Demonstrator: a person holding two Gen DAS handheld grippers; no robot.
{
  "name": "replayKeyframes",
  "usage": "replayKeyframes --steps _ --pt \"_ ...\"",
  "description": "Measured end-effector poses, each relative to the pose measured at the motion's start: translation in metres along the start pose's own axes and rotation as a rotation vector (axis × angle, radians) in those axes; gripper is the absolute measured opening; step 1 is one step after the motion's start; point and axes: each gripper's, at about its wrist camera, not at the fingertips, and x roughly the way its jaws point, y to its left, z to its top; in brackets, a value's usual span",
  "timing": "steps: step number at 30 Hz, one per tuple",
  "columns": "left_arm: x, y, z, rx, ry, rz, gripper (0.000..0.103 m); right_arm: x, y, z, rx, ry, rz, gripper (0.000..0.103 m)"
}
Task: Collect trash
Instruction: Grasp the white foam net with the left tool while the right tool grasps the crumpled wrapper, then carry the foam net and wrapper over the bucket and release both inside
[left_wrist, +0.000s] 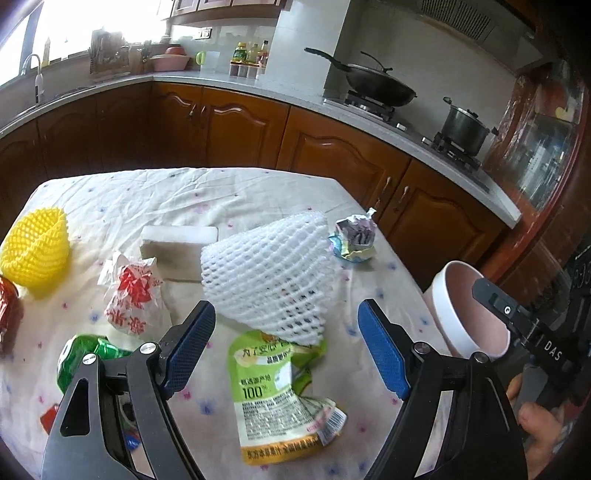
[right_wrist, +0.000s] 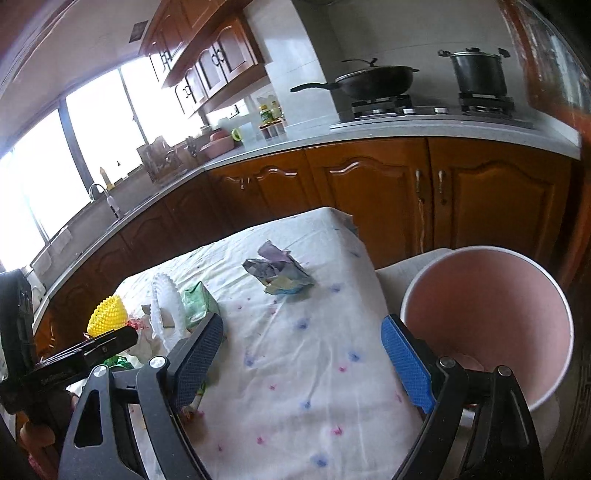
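Note:
My left gripper (left_wrist: 286, 345) is open and empty, just above a green juice pouch (left_wrist: 280, 391) and right before a white foam fruit net (left_wrist: 267, 275). Around it lie a red-and-white wrapper (left_wrist: 131, 295), a white foam block (left_wrist: 177, 251), a yellow foam net (left_wrist: 37, 251), a crushed green can (left_wrist: 86, 356) and a crumpled foil wrapper (left_wrist: 354, 240). My right gripper (right_wrist: 303, 354) is open and empty over bare tablecloth, with the foil wrapper (right_wrist: 279, 271) ahead of it. A pink bin (right_wrist: 487, 325) with a white rim stands off the table's right edge; it also shows in the left wrist view (left_wrist: 469, 306).
The table (right_wrist: 295, 387) has a white cloth with small flower prints. Wooden kitchen cabinets (left_wrist: 332, 147) and a grey counter run behind it, with a wok (left_wrist: 376, 85) and a pot (left_wrist: 465, 125) on the stove. The table's far edge is close behind the trash.

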Motion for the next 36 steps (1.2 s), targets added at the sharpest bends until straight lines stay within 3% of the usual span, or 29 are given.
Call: replayKeyframes --steps 15,18,20,21,23,24,25,28,31,36 --pt "0.043 0.006 0.018 0.008 0.043 0.039 0.079 0.098 0.026 0.034 -0.106 0.101 0.038 0.089" --pt "0.048 0.009 0.019 0.000 0.057 0.028 0.058 0.117 0.026 0.037 -0.119 0.122 0.041 0.088" --pt "0.053 0.011 0.018 -0.004 0.082 0.015 0.035 0.132 0.023 0.037 -0.113 0.140 0.034 0.088" --pt "0.056 0.012 0.018 -0.010 0.098 0.004 0.030 0.138 0.021 0.037 -0.108 0.146 0.034 0.087" --pt "0.060 0.014 0.016 -0.017 0.117 -0.006 0.015 0.151 0.017 0.037 -0.103 0.171 0.026 0.080" --pt "0.061 0.015 0.015 -0.020 0.123 -0.009 0.013 0.158 0.015 0.036 -0.101 0.184 0.025 0.070" --pt "0.061 0.016 0.014 -0.021 0.125 -0.011 0.010 0.162 0.015 0.035 -0.098 0.196 0.025 0.052" --pt "0.056 0.017 0.012 -0.024 0.118 -0.015 0.008 0.162 0.013 0.033 -0.085 0.199 0.049 0.025" --pt "0.047 0.016 0.014 -0.023 0.101 -0.026 0.008 0.149 0.015 0.032 -0.099 0.168 0.043 0.019" --pt "0.022 0.017 0.016 -0.037 0.047 -0.066 0.008 0.119 0.014 0.031 -0.077 0.132 0.064 0.018"
